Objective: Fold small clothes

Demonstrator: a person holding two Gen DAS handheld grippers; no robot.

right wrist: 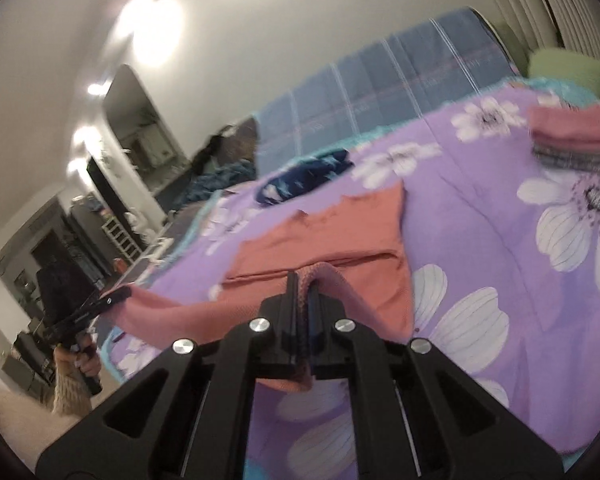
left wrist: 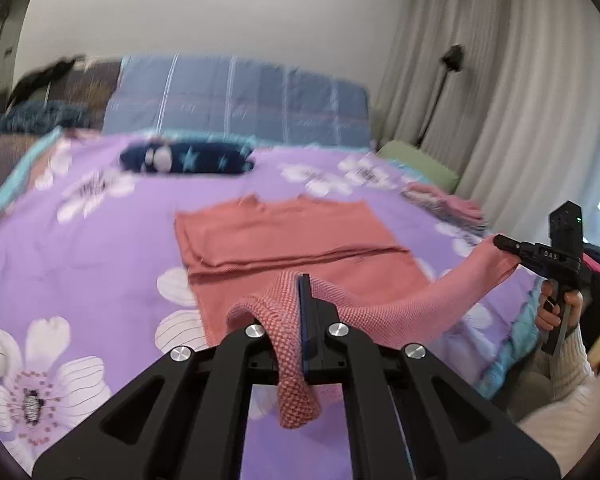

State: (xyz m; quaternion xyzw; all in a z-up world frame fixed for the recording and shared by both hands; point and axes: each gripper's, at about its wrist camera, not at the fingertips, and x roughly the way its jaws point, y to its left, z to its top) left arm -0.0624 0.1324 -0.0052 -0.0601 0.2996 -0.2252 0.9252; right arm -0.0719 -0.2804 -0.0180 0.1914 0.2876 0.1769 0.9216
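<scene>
**Both grippers hold the hem of a pink knit top above the bed**

A salmon-pink knit top [left wrist: 284,236] lies on a bed [left wrist: 100,248] covered by a purple floral sheet, its neckline toward the far side and its sleeves folded in across the body. The near edge is lifted off the sheet. The left gripper [left wrist: 304,292] is closed on that raised edge, with a loop of knit fabric hanging down between its arms. The right gripper [right wrist: 301,280] is likewise clamped on the same edge further along, and the fabric stretches in a band between the two. In the left wrist view the right gripper [left wrist: 503,244] shows at the right, held by a hand [left wrist: 555,304] in a cream sleeve.

A dark blue star-patterned garment [left wrist: 188,158] lies beyond the top. A stack of folded clothes [right wrist: 575,140] rests near the bed's right side.
</scene>
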